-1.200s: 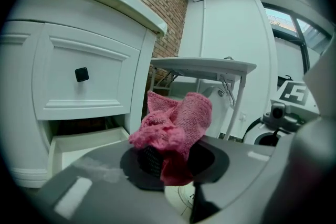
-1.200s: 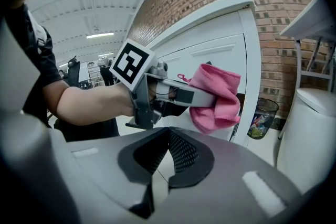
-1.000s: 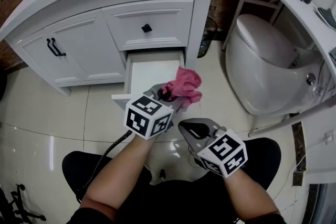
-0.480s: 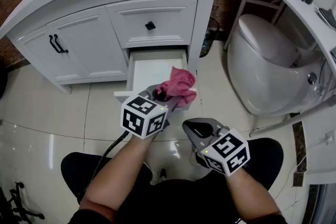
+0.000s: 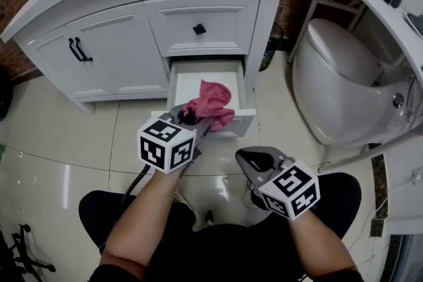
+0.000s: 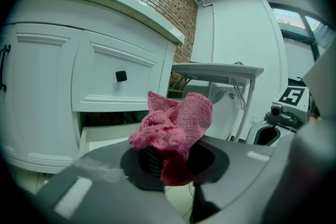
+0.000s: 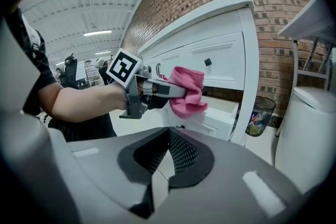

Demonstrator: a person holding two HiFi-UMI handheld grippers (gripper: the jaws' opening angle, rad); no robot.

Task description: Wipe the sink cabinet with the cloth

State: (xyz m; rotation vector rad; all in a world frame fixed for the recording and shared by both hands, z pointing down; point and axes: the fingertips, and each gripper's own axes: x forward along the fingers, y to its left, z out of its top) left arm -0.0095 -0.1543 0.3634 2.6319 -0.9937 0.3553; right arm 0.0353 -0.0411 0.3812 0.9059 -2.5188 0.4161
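in front of the sink cabinet (image 5: 112,56), a white painted piece with panelled doors and a curved counter edge, the bottom drawer (image 5: 242,121) stands pulled out under a closed drawer with a small square black knob (image 5: 199,28). the left gripper (image 5: 188,118) is clenched on a pink cloth (image 5: 210,101), a nubbly knitted rag bunched into soft folds that rise above the smooth grey jaws. the cloth sits over the open drawer, just short of the cabinet face; whether it touches the drawer cannot be told. the right gripper (image 5: 250,159) is farther from the cabinet, nearer the person, its black ribbed pads (image 7: 182,155) pressed together with nothing between them. two slim black bar handles (image 5: 77,49) mark the cabinet doors left of the drawers. right of the cabinet stands a smooth, rounded white toilet (image 5: 344,76), and between the two, against the red brick wall (image 7: 273,2), a dark waste bin (image 7: 258,117) with colourful scraps inside. glossy pale floor tiles (image 5: 59,142) spread out before the cabinet.
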